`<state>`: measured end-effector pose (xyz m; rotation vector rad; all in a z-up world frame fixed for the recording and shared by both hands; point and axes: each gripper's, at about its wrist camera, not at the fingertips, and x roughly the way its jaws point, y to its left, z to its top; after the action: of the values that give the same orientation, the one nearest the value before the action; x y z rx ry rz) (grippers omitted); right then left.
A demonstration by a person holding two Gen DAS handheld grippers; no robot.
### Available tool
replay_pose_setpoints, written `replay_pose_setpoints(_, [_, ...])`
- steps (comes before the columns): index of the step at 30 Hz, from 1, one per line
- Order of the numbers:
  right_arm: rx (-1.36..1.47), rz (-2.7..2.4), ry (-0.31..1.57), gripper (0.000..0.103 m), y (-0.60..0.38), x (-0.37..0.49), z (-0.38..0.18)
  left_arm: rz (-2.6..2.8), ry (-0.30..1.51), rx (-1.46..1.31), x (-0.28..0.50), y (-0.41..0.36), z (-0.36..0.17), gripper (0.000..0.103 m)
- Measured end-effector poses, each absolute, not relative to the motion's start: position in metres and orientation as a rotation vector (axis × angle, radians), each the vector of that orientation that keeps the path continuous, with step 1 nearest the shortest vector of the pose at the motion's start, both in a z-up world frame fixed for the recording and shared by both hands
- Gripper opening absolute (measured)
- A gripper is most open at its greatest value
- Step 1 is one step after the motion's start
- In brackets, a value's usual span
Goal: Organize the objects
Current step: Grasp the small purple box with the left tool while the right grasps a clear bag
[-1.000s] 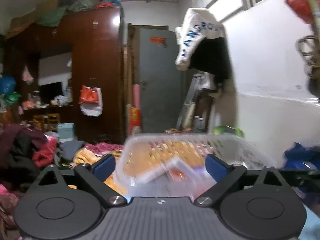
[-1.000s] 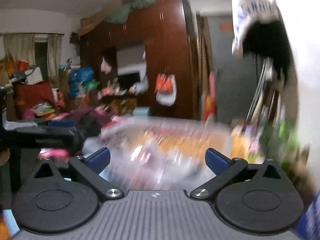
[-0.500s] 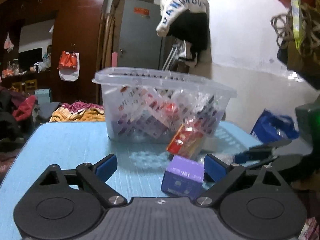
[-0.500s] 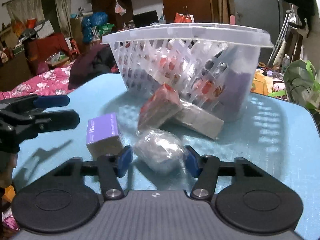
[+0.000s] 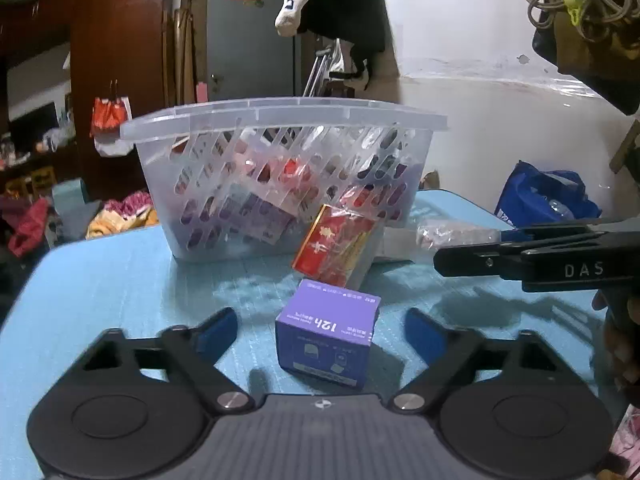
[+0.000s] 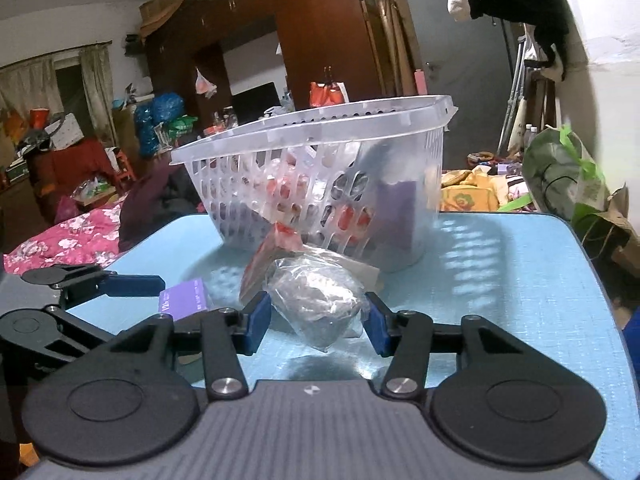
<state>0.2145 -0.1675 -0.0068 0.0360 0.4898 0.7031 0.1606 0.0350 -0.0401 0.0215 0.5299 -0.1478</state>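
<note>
A clear plastic basket (image 5: 280, 120) (image 6: 408, 128) holding several packets stands on the blue table (image 5: 120, 280). A purple box (image 5: 328, 332) sits between the fingers of my open left gripper (image 5: 320, 330); it also shows in the right wrist view (image 6: 184, 300). A red packet (image 5: 336, 244) leans against the basket. My right gripper (image 6: 318, 320) is shut on a clear bag of grey stuff (image 6: 316, 300) and holds it just above the table; it shows in the left wrist view (image 5: 520, 256).
A flat grey packet (image 6: 360, 270) lies behind the bag by the basket. A blue bag (image 5: 548, 196) sits beyond the table's right edge. Clutter, a wardrobe (image 5: 112, 60) and bedding (image 6: 68, 240) surround the table.
Both grippers came down from the basket to the table. The right gripper closed on the clear bag and lifted it slightly. The left gripper moved up around the purple box.
</note>
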Motion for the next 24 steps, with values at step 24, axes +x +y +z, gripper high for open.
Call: replay_pose_setpoints(24, [0.032,0.702,0.43,0.053,-0.171,0.209,-0.006,-0.216,0.463,-0.137,0.155,0.06,-0.043,0.051])
